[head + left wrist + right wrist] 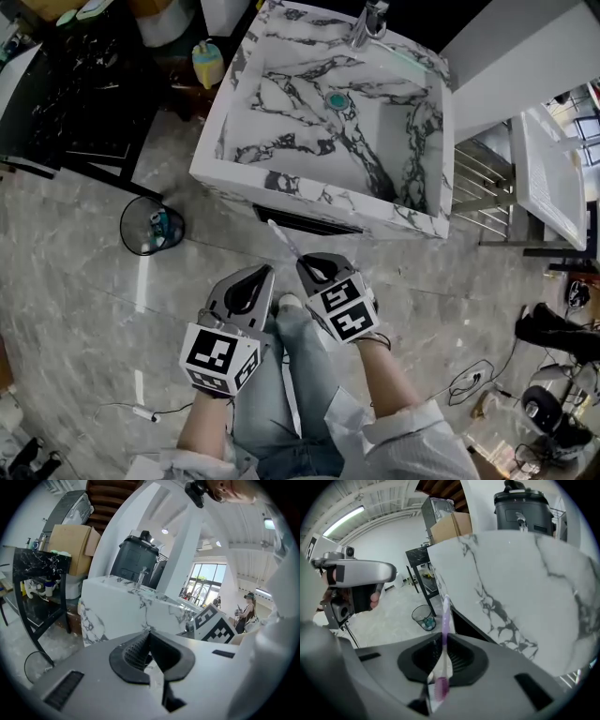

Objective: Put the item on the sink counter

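Under my head camera, both grippers hang over the grey floor [84, 281], in front of the marble sink [309, 192]. My right gripper [314, 267] is clamped on the toothbrush [284, 239], whose thin handle pokes forward toward the sink's front wall. My left gripper [251, 281] sits just beside it. A faucet [368, 23] stands at the sink's far rim, and a wire bin [150, 225] stands on the floor off to the left.

Along the left gripper view, my left gripper [149, 641] has its ribbed pads drawn together at the tips with nothing between them. The sink [117, 609] rises ahead, and the right gripper's marker cube [213, 625] shows at the right.

Along the right gripper view, my right gripper [442, 653] pinches the toothbrush [444, 630] narrowly. Its purple bristle end lies back toward the camera and its handle points up past the sink's corner [520, 588]. The toothbrush is not on the counter. The left gripper [356, 573] shows at the left and the bin [423, 617] beyond.
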The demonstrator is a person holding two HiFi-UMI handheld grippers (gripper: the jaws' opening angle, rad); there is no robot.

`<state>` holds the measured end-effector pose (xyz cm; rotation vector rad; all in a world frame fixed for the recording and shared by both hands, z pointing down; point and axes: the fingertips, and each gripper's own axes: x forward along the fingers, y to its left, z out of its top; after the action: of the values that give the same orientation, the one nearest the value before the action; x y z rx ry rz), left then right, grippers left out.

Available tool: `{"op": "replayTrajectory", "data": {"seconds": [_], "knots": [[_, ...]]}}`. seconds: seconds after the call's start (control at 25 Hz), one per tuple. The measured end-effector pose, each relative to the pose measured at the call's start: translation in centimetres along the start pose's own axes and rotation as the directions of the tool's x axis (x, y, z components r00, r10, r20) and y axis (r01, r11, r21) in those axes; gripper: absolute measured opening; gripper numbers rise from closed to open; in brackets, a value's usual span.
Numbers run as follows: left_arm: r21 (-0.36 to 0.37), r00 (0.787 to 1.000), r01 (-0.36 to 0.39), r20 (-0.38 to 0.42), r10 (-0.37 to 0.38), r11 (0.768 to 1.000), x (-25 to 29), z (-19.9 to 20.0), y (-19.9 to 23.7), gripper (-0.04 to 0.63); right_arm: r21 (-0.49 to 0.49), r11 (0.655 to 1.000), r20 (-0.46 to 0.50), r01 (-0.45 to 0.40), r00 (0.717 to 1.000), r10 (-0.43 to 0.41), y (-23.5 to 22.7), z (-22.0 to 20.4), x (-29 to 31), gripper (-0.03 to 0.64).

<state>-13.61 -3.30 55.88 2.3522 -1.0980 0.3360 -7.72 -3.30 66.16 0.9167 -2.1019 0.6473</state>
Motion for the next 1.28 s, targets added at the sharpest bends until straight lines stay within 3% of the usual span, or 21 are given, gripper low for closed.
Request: {"op": "replayTrajectory", "data": {"seconds": [0.64,1.28], "knots": [[-0.037,0.999,-0.039,-0.006,0.039,0.999,7.9,-12.0,8.2,0.015,-0.045,0.997,-0.059,0.065,0.996,-0.068,-6.3,-7.5,14.1,0.042],[-0.033,1.000,-0.027,-0.016,0.027,0.999,12.1,-17.8,11.6,0.015,-0.089,0.974,-0.043,0.206,0.977,-0.211,-11.6,-10.1,22.1,0.043]]}}
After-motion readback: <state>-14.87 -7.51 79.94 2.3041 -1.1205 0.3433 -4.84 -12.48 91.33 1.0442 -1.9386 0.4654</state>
